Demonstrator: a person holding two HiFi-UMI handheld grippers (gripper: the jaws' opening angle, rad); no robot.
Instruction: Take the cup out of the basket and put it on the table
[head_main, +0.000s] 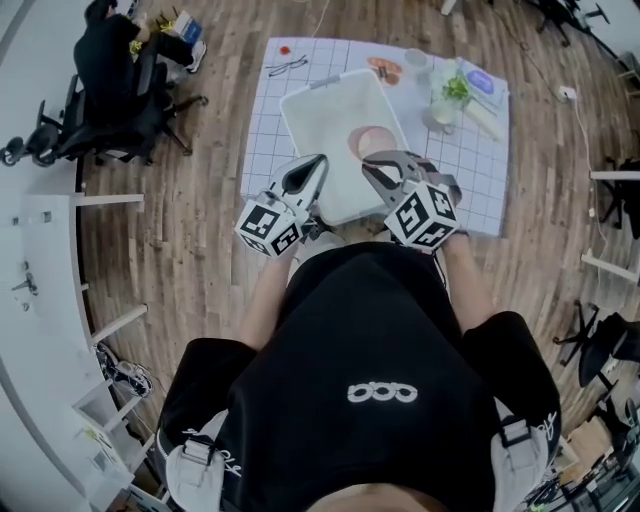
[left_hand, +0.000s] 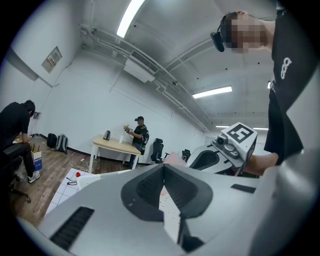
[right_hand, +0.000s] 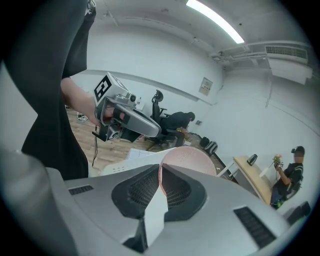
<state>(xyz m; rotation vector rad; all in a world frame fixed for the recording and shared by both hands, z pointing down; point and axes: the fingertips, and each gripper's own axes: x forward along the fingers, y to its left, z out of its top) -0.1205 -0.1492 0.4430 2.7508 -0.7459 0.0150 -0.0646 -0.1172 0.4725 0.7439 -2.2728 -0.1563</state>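
Note:
A pale pink cup hangs over the white basket, and my right gripper is shut on its rim. In the right gripper view the cup's pink wall runs down between the closed jaws of the right gripper. My left gripper is beside it over the basket's near left part, shut with nothing in it; in its own view the left gripper has its jaws meeting at the tip. The basket stands on a table under a white gridded cloth.
At the far end of the cloth lie spectacles, a small red thing, a plate of food, a white cup, a glass with a plant and a blue item. A person sits at the far left.

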